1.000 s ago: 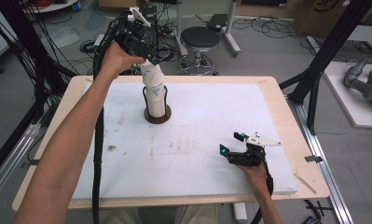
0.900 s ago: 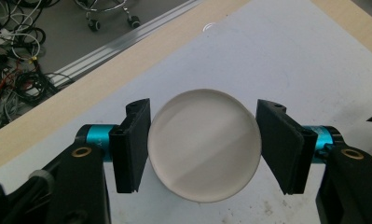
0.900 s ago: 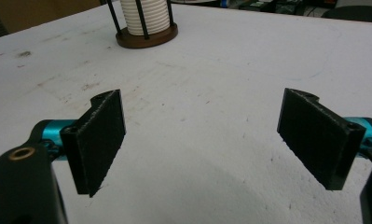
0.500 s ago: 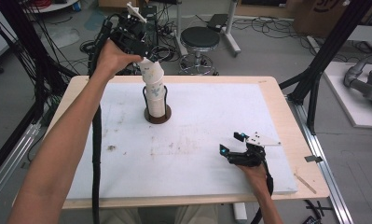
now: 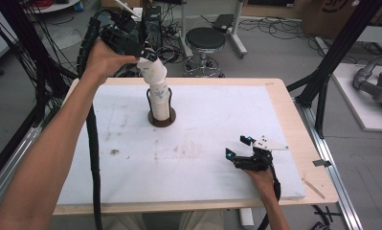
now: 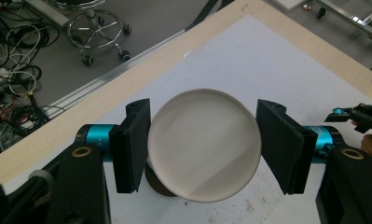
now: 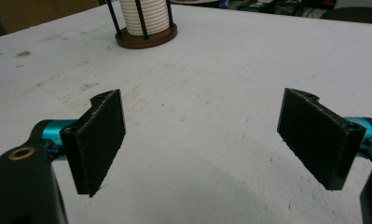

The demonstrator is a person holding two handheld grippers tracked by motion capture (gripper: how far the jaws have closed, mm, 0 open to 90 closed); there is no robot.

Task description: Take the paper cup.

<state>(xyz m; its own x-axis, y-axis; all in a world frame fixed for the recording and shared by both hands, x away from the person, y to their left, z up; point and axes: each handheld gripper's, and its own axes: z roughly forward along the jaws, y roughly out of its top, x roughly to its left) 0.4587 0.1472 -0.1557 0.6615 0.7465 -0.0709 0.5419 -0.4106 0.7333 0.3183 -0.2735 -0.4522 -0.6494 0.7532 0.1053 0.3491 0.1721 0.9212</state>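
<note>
Left gripper (image 5: 148, 53): raised above the far left part of the table (image 5: 284, 103), held in the person's left hand (image 5: 100, 60). Its jaws are clamped on a white paper cup (image 5: 152, 72), one pad on each side of the cup wall. In the left gripper view the cup's round bottom (image 6: 203, 144) faces the camera and sits squarely between the two black jaws, both in contact with it. In the high view the cup is tilted, its upper end leaning toward the gripper.

Cup stack (image 5: 161, 103): directly below the held cup, standing upright in a holder with a round brown base (image 5: 161, 120) and thin black upright rods. The held cup's lower end overlaps the top of the stack in the high view; whether it is touching or clear of the stack cannot be told. In the right gripper view the stack (image 7: 144, 16) and base appear at the far end of the white board.

Right gripper (image 5: 241, 152): low over the near right part of the white board (image 5: 217, 115), held in the right hand (image 5: 260, 177). Its jaws stand wide apart with nothing between them, as the right gripper view confirms. It is well apart from the holder.

White board surface: marked with scattered brown stains near its centre.
</note>
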